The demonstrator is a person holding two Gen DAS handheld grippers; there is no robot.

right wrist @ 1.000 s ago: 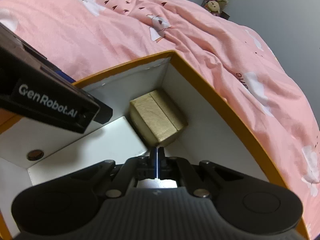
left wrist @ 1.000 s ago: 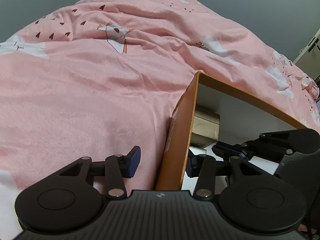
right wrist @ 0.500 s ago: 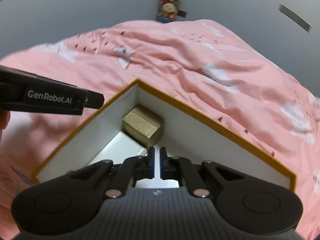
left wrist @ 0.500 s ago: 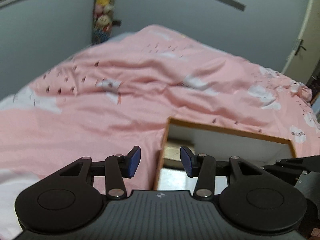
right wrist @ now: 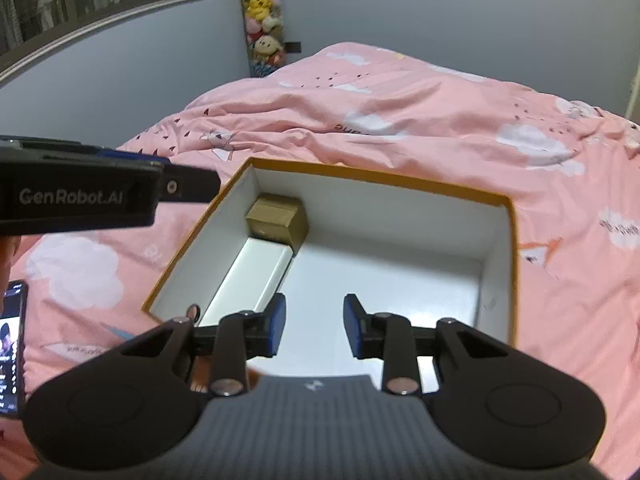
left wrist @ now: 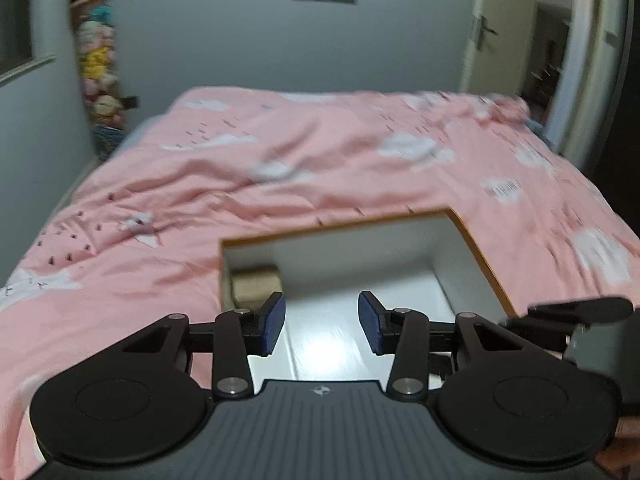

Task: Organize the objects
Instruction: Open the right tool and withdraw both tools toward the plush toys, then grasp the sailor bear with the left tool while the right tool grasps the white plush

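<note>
An orange-rimmed open box (right wrist: 514, 248) with white inner walls lies on the pink bed. In its far left corner sits a small brown carton (right wrist: 277, 219), with a long white box (right wrist: 252, 276) lying in front of it. In the left wrist view the same orange-rimmed box (left wrist: 476, 252) and brown carton (left wrist: 256, 284) appear. My right gripper (right wrist: 315, 324) hovers above the box, its jaws opening with nothing between them. My left gripper (left wrist: 322, 322) hangs over the box's near side, its jaws closing a little, with nothing between them.
Pink bedding (right wrist: 400, 120) with white clouds covers the bed all around the box. A phone (right wrist: 10, 344) with a lit screen lies at the left edge. Plush toys (right wrist: 262, 12) hang in the far wall corner. A door (left wrist: 500, 28) stands at the right.
Both grippers rose and pulled back from inside the box, rolling level. The right gripper went from shut to open. The left gripper no longer straddles the box wall.
</note>
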